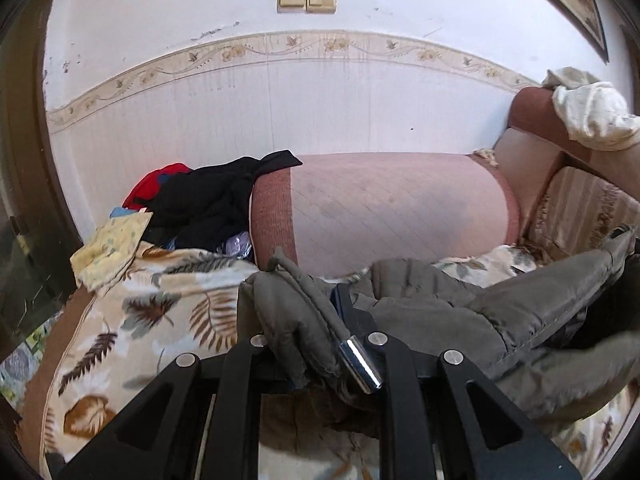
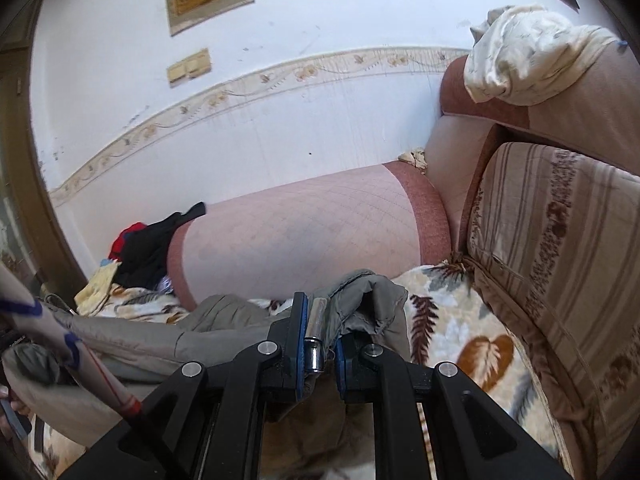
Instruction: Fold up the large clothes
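Note:
A padded grey-green jacket (image 1: 432, 312) hangs lifted above the leaf-print blanket (image 1: 160, 300) on the sofa. My left gripper (image 1: 320, 328) is shut on one bunched edge of it, the cloth wrapped over the left finger. In the right wrist view my right gripper (image 2: 320, 320) is shut on another edge of the grey-green jacket (image 2: 360, 300), pinched between the blue pads (image 2: 303, 312). The cloth stretches away to the left there. A sleeve and hand (image 2: 60, 332) show at the left edge.
The pink sofa armrest (image 1: 400, 208) lies straight ahead, with a heap of black and red clothes (image 1: 208, 196) at its left end. A striped back cushion (image 2: 560, 260) stands on the right. A white cloth (image 2: 528, 52) hangs over the sofa back. Behind is a white wall.

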Action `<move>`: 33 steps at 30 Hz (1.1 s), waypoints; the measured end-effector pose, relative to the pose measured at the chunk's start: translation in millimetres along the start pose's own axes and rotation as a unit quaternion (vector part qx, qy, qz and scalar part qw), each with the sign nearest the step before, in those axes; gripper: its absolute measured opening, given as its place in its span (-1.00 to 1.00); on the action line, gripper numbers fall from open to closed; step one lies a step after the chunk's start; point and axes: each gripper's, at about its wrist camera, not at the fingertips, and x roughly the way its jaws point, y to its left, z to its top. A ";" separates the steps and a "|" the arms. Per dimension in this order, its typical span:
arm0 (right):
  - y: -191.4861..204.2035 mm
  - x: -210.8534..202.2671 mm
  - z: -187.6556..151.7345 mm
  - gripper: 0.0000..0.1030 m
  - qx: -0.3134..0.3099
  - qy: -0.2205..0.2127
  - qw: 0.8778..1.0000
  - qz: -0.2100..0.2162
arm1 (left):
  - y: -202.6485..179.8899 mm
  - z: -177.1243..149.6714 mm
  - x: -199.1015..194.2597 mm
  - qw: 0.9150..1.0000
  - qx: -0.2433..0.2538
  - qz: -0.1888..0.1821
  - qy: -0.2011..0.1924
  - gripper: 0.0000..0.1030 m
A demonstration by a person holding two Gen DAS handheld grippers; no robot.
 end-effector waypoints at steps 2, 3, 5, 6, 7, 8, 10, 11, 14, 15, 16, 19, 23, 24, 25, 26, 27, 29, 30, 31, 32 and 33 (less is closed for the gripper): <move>-2.6 20.8 5.0 -0.78 0.002 0.007 1.000 -0.008 | 1.3 6.9 26.5 1.000 -0.002 0.009 0.006 -0.69; -4.5 36.9 7.5 -0.78 0.004 0.011 1.000 -0.013 | 1.9 9.7 41.5 1.000 -0.003 0.012 0.010 -0.69; -8.1 62.9 9.1 -0.78 0.005 0.021 1.000 -0.021 | 5.9 13.5 75.7 1.000 -0.013 0.012 0.023 -0.68; -9.4 77.0 9.2 -0.78 0.003 0.027 0.999 -0.026 | 7.0 14.1 88.3 0.999 -0.018 0.011 0.029 -0.68; -11.6 91.6 9.1 -0.78 0.001 0.035 0.999 -0.031 | 8.2 14.5 103.1 0.999 -0.024 0.010 0.038 -0.68; -11.6 105.6 7.3 -0.78 -0.003 0.042 0.998 -0.038 | 8.4 13.9 114.4 0.999 -0.027 0.011 0.045 -0.67; -14.4 133.4 2.8 -0.78 -0.005 0.057 0.997 -0.048 | 9.0 11.4 142.8 0.998 -0.026 0.016 0.061 -0.67; -14.2 143.4 1.4 -0.78 -0.005 0.063 0.997 -0.052 | 8.9 9.3 154.9 0.997 -0.024 0.018 0.068 -0.66; -17.6 188.0 -11.6 -0.78 -0.006 0.091 0.993 -0.070 | 10.6 -2.1 192.6 0.996 -0.024 0.021 0.088 -0.64; -17.9 198.9 -16.4 -0.78 -0.006 0.099 0.992 -0.076 | 10.9 -6.7 204.7 0.995 -0.025 0.022 0.096 -0.64; -18.9 209.0 -21.4 -0.78 -0.007 0.108 0.991 -0.080 | 11.7 -12.0 215.4 0.994 -0.027 0.025 0.103 -0.63; -22.3 243.7 -42.4 -0.77 -0.007 0.145 0.985 -0.095 | 10.8 -27.9 245.1 0.991 -0.035 0.026 0.128 -0.59; -40.7 267.0 -57.6 -0.74 0.044 0.206 0.976 -0.061 | 16.4 -30.6 253.2 0.988 -0.055 0.006 0.144 -0.52; -45.6 263.8 -56.2 -0.70 0.057 0.204 0.976 -0.051 | 20.1 -27.5 249.6 0.988 -0.059 -0.001 0.144 -0.48; -50.6 259.0 -53.8 -0.67 0.072 0.202 0.976 -0.040 | 24.2 -24.6 245.8 0.988 -0.064 -0.009 0.142 -0.45; -55.0 252.2 -49.7 -0.61 0.086 0.199 0.976 -0.030 | 29.1 -21.2 240.8 0.988 -0.073 -0.020 0.138 -0.42; -60.1 243.6 -44.4 -0.54 0.100 0.193 0.976 -0.019 | 34.1 -17.2 235.7 0.987 -0.084 -0.032 0.136 -0.40; -67.3 224.2 -31.7 -0.41 0.118 0.176 0.977 0.000 | 43.6 -8.2 226.5 0.983 -0.107 -0.049 0.139 -0.40; -68.1 218.1 -26.3 -0.32 0.120 0.170 0.978 0.001 | 45.9 -4.1 223.0 0.982 -0.113 -0.052 0.141 -0.40; -69.5 210.2 -20.1 -0.26 0.121 0.162 0.979 -0.001 | 47.2 0.0 219.0 0.981 -0.117 -0.053 0.142 -0.40; -67.7 201.5 -12.4 -0.08 0.119 0.152 0.981 -0.009 | 47.9 4.2 215.2 0.982 -0.119 -0.053 0.140 -0.40; -69.1 191.0 -4.4 0.01 0.117 0.139 0.983 -0.018 | 47.8 7.7 212.1 0.982 -0.119 -0.052 0.139 -0.38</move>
